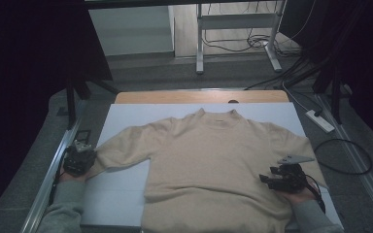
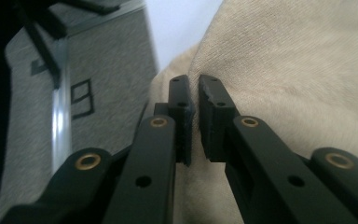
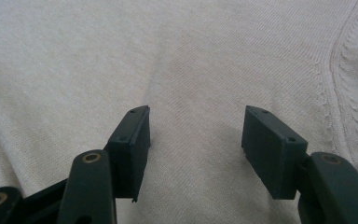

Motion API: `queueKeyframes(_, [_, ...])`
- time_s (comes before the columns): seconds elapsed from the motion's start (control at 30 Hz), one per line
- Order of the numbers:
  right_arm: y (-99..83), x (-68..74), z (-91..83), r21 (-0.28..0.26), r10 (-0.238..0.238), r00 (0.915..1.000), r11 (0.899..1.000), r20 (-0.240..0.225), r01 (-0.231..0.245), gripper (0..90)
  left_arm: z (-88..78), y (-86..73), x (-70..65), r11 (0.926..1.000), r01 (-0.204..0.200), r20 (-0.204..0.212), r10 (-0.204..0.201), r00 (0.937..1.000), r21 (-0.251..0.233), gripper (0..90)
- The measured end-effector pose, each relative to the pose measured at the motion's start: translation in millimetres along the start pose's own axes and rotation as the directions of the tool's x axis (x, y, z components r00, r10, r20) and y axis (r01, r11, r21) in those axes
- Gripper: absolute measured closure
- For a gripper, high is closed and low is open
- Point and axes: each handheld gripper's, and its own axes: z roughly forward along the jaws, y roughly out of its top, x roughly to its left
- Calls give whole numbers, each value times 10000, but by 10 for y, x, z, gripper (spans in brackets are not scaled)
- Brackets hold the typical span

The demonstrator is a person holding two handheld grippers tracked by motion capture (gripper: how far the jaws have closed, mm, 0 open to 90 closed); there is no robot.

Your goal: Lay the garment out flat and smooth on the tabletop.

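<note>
Lying flat and face up on the white board atop the table: a cream sweater, collar toward the far edge, sleeves spreading outward to both sides; covering most of the board's middle and right.

Pinching the cuff end of the sweater's sleeve at the board's left edge: the left gripper, jaws closed down on the knit, only a thin fold of fabric showing between the pads in the left gripper view; grey carpet and a metal rail running alongside to the left there.

Hovering over the sweater's right side near the lower part of the other sleeve: the right gripper, jaws standing wide apart, gripping nothing; in the right gripper view, pads spreading just above the knit, with a sleeve seam curving past at the right; whether touching the cloth, not clear.
</note>
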Motion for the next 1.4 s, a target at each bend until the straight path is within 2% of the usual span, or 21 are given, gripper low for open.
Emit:
queueKeyframes(0.1, [1, -6, -8, -30, 48, 10000, 10000, -8, -48, 418, -81, -26, 100, 9987, 333, -493, -351, 9982, -373, 798])
queueKeyframes(0.17, [2, -11, -9, -64, 73, 10000, 10000, 2, -73, 418, -137, -48, 188, 9984, 379, -884, -415, 9952, -418, 678])
queueKeyframes(0.27, [4, -13, -14, -74, 94, 10000, 9999, 15, -94, 417, -185, -104, 319, 9970, 604, -1511, -672, 9862, -491, 567])
queueKeyframes(0.3, [4, -12, -14, -89, 95, 10000, 9999, 20, -95, 417, -193, -135, 390, 9957, 775, -1729, -851, 9812, -506, 528])
queueKeyframes(0.37, [7, -11, -16, -80, 84, 10000, 9999, 34, -84, 415, -183, -177, 492, 9932, 1078, -1863, -1142, 9758, -440, 485])
queueKeyframes(0.43, [7, -11, -10, -60, 69, 10000, 10000, 40, -69, 415, -160, -211, 553, 9926, 1179, -2132, -1214, 9694, -291, 449])
queueKeyframes(0.5, [8, -9, -13, -58, 75, 10000, 10000, 54, -75, 415, -136, -247, 594, 9898, 1422, -2162, -1409, 9661, -95, 424])
queueKeyframes(0.6, [9, -15, -25, -126, 111, 9999, 9999, 64, -110, 415, -146, -269, 568, 9862, 1651, -2080, -1642, 9643, -133, 397])
queueKeyframes(0.63, [10, -21, -28, -140, 129, 9999, 9998, 68, -128, 415, -166, -258, 535, 9862, 1628, -2080, -1656, 9640, -304, 382])
queueKeyframes(0.7, [10, -30, -27, -169, 150, 9999, 9997, 73, -149, 416, -224, -199, 450, 9858, 1557, -1663, -1642, 9723, -629, 364])
queueKeyframes(0.83, [18, -26, -39, -210, 135, 9999, 9997, 92, -133, 416, -294, 20, 153, 9897, 897, -860, -996, 9913, -1116, 329])
queueKeyframes(0.9, [22, -23, -49, -242, 146, 9998, 9996, 108, -144, 417, -298, 132, -21, 9896, 534, -375, -589, 9976, -1334, 321])
queueKeyframes(0.97, [21, -28, -58, -290, 145, 9998, 9995, 110, -141, 417, -283, 223, -179, 9894, 31, -39, -37, 10000, -1454, 315])
queueKeyframes(1.03, [20, -35, -67, -330, 150, 9998, 9993, 123, -146, 419, -255, 289, -305, 9884, -360, 221, 397, 9990, -1479, 313])
queueKeyframes(1.17, [16, -44, -82, -418, 160, 9998, 9990, 125, -155, 422, -183, 347, -439, 9882, -305, 1164, 483, 9920, -1504, 305])
queueKeyframes(1.3, [23, -36, -100, -556, 187, 9998, 9983, 81, -182, 424, -129, 359, -527, 9875, -295, 1641, 552, 9849, -1551, 304])
queueKeyframes(1.4, [44, 11, -108, -665, 18, 10000, 9978, 21, -17, 423, -116, 372, -599, 9854, -356, 1935, 680, 9787, -1662, 301])
